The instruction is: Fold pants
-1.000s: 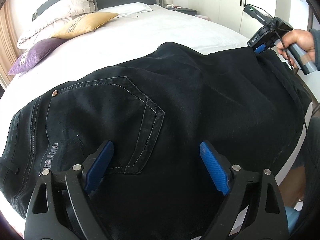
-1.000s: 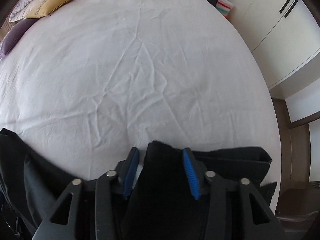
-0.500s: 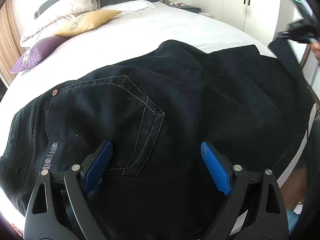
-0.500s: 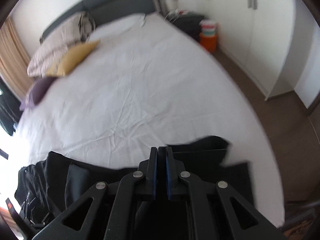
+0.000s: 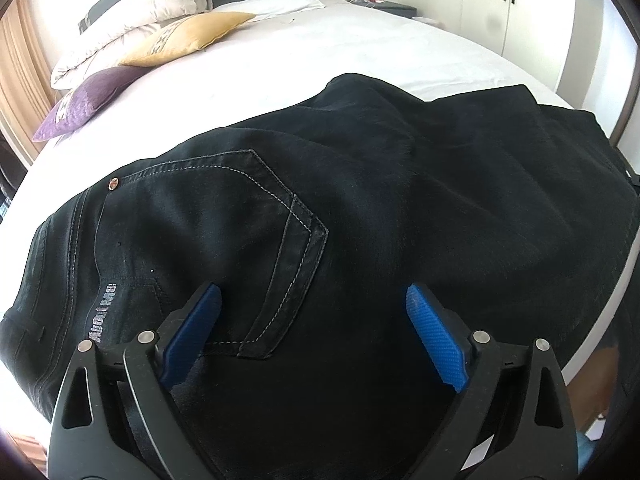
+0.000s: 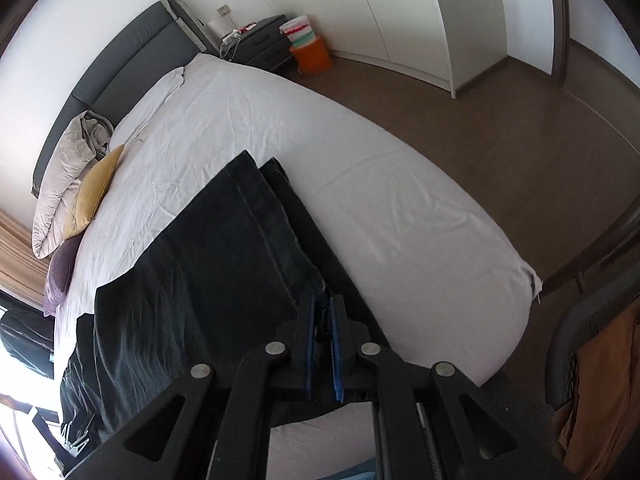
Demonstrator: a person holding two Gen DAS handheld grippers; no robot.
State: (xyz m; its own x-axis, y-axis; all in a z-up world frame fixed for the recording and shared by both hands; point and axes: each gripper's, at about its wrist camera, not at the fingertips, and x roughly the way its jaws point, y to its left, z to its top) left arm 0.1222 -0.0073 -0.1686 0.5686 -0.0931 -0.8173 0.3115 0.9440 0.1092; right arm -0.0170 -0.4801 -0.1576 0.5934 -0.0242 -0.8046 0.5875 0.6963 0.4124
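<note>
Black jeans [image 5: 360, 200] lie across the white bed, back pocket [image 5: 248, 240] up and waistband at the left. My left gripper [image 5: 312, 312] hovers over the seat just below that pocket. Its jaws are opening wide; cloth lies under them, but the blue pads do not press it. In the right wrist view my right gripper [image 6: 322, 312] is shut on the edge of a pant leg [image 6: 224, 260], which stretches from the pads up and left over the sheet, with a second layer of leg beside it.
Yellow [image 5: 180, 36] and purple [image 5: 84, 100] cushions and white pillows lie at the headboard. Bare white sheet [image 6: 400, 208] spreads right of the leg. Brown floor, a nightstand [image 6: 264, 40], an orange bin [image 6: 312, 56] and wardrobes lie beyond. A chair [image 6: 592, 340] stands close at the right.
My right gripper closed on the leg end, then swung sideways and rolled, drawing the leg along. It has left the left wrist view. The left jaws spread slightly wider.
</note>
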